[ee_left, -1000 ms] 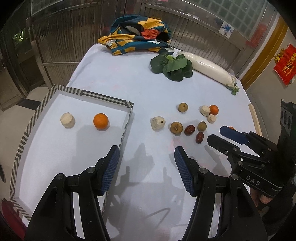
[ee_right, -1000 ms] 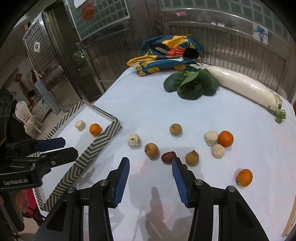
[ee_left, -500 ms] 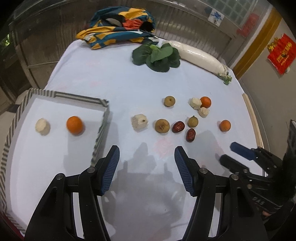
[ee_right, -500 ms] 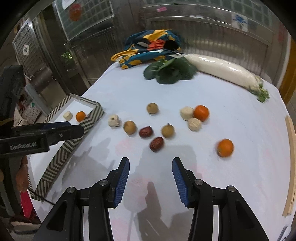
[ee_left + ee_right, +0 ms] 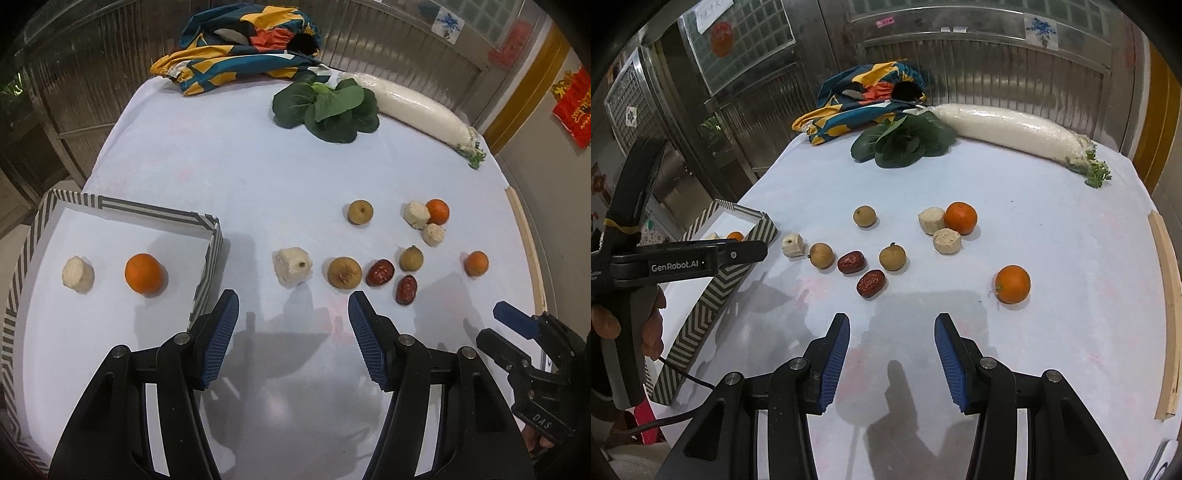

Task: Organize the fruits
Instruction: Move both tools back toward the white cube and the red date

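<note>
The left gripper (image 5: 293,341) is held with its jaws apart and nothing between them, above the white cloth just short of the row of fruit; the right gripper (image 5: 892,360) is likewise spread and empty.

In the striped tray (image 5: 122,208) at the left, one orange (image 5: 143,273) and one pale cut chunk (image 5: 77,274) are seen, apart from each other. On the table (image 5: 229,177), two more oranges are counted, one (image 5: 437,211) touching two pale chunks and one (image 5: 476,263) alone near the right edge. Three brown round fruits, two red dates and three pale chunks lie on the cloth.

The nearer date (image 5: 407,289) is laid with its long axis running away from the left camera, the other date (image 5: 379,272) slanted toward the upper right. At the far end lie a white radish (image 5: 410,107), a leafy green (image 5: 327,110) and a patterned cloth (image 5: 236,48).

Compared with a second ago, the lone orange, then hidden behind the right gripper, is now uncovered in the left view.
</note>
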The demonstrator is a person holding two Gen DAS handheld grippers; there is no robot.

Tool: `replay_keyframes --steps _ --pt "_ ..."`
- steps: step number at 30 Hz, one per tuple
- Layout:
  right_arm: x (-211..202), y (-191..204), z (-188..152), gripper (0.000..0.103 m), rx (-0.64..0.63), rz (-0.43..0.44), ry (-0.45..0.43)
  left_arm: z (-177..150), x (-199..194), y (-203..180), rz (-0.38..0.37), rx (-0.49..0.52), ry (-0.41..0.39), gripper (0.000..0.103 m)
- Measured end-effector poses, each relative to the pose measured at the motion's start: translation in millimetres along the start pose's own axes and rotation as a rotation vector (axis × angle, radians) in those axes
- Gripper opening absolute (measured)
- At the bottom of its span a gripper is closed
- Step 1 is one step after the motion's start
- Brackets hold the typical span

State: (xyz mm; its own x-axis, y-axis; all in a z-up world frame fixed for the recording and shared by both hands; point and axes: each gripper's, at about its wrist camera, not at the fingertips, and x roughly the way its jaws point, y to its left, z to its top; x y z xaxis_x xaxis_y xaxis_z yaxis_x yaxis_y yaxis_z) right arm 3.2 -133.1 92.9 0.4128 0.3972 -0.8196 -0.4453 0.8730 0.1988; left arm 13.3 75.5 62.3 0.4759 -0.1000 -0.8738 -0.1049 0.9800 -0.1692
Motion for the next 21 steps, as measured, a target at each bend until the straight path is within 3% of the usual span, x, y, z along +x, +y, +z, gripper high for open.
replay_keyframes --steps 21 --pt "29 9 29 0.046 -0.037 0.025 0.022 9 23 1 0.060 -0.004 -0.001 0.062"
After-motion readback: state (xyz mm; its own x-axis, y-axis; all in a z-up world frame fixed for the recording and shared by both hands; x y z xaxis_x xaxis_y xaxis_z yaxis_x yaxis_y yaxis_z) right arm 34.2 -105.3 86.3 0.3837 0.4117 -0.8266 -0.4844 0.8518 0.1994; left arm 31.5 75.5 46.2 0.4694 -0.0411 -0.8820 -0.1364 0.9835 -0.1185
